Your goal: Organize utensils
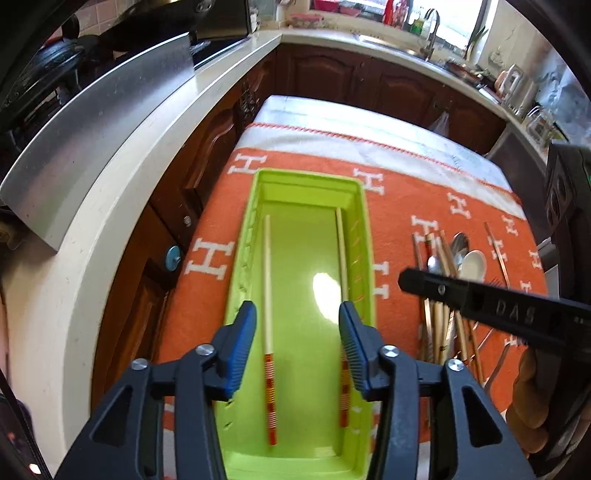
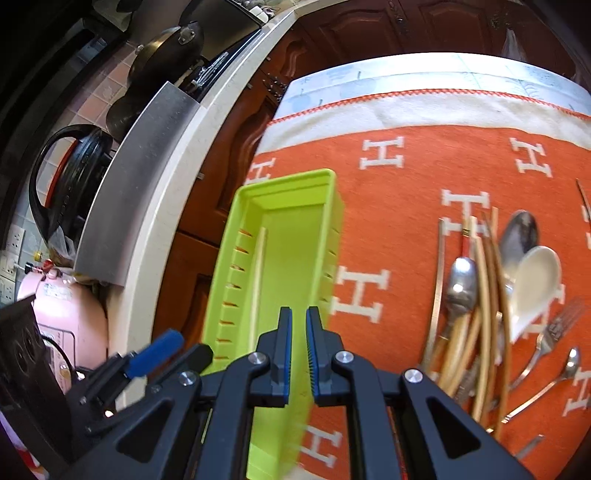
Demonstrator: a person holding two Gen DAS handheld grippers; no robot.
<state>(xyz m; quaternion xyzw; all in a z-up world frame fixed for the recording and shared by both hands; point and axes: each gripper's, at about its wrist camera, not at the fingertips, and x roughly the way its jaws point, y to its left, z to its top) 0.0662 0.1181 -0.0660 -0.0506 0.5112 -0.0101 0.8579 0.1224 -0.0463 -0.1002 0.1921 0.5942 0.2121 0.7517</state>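
Note:
A lime green tray (image 1: pixel 364 221) lies lengthwise on an orange cloth. Two pale chopsticks with red-striped ends lie inside it, one along the left (image 1: pixel 267 295) and one along the right wall (image 1: pixel 341 251). My left gripper (image 1: pixel 297 347) is open and empty above the tray's near half. A pile of utensils (image 1: pixel 448 288) lies to the right of the tray: wooden chopsticks, metal spoons, a white ceramic spoon (image 2: pixel 535 284) and a fork (image 2: pixel 554 332). My right gripper (image 2: pixel 299 350) hovers over the tray's (image 2: pixel 291 181) right wall, jaws nearly closed with nothing visible between them.
The orange cloth (image 2: pixel 424 166) with white H letters covers a small table. A white kitchen counter (image 1: pixel 122 177) with a steel panel and dark wood cabinets runs close along the left. A sink and window stand at the back (image 1: pixel 424 33).

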